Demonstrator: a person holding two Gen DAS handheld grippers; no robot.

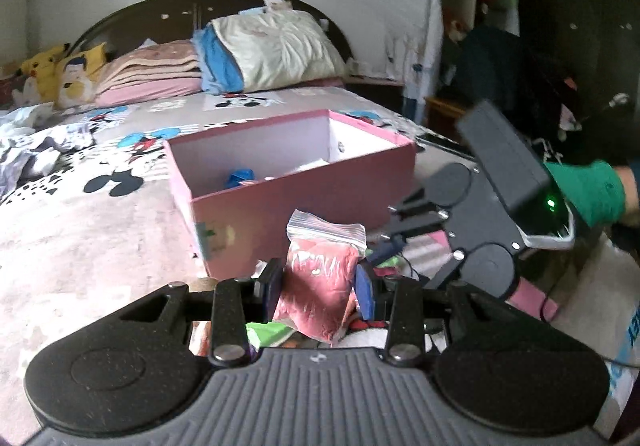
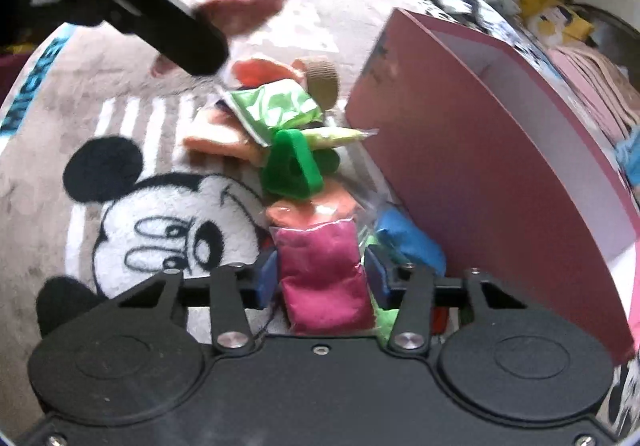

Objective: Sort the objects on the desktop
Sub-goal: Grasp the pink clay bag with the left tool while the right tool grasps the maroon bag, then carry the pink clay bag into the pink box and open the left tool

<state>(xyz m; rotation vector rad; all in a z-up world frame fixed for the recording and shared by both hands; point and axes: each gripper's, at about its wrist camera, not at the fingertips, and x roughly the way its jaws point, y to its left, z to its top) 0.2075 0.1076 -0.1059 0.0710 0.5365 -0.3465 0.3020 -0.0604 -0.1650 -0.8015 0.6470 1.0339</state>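
We have the left hand-held gripper clenched on a pink bag, the right hand-held gripper on a magenta bag; the pink box on the bed holds little, and several bags remain beside it

A cartoon-mouse blanket covers the bed, pillows stacked near the headboard.

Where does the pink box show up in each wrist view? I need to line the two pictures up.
Left wrist: pink box at centre, beyond the held pink bag.
Right wrist: pink box along the right side, open top facing right.
Shared landmark: the Mickey-print blanket.
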